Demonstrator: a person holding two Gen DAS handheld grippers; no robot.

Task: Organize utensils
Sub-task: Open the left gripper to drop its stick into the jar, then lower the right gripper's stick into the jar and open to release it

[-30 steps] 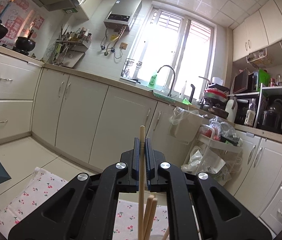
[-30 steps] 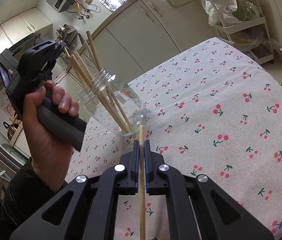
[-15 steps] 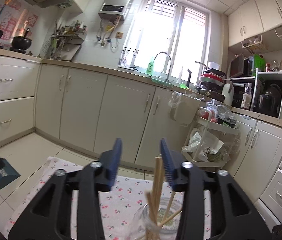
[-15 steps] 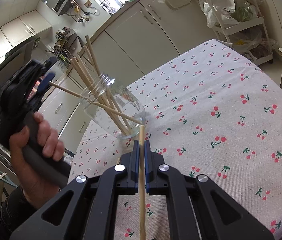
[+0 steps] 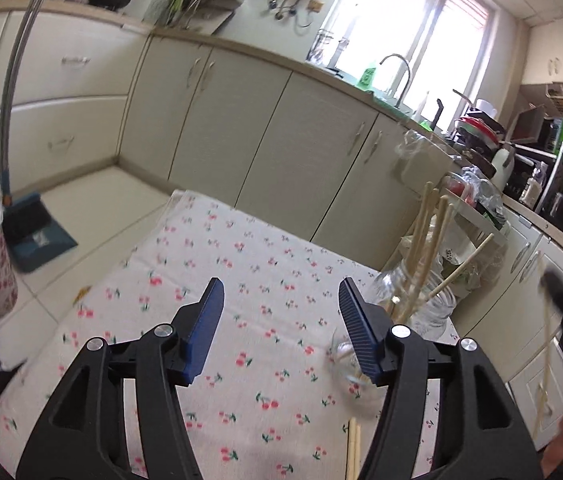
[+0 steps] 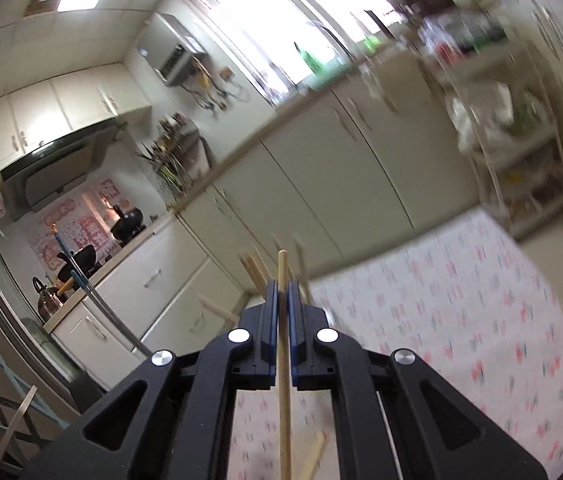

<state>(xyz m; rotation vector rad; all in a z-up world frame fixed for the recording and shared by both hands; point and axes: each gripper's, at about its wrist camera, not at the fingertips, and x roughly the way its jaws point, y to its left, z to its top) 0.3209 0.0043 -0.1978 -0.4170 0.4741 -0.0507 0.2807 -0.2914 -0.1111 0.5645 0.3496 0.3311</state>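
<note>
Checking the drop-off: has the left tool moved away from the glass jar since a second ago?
Yes. The left tool, jaws just opened and empty, has swung left and dipped: the glass jar of chopsticks now sits right of it on the tablecloth.

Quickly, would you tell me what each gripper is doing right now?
Left gripper: open, jaws just widened, nothing between them.
Right gripper: shut on a wooden chopstick.

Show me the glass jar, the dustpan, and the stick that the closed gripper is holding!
glass jar (image 5: 421,300): left wrist view, on its clear side wall.
dustpan (image 5: 35,236): left wrist view, on its blue scoop.
chopstick (image 6: 282,272): right wrist view, on the tip above the closed pads.
</note>
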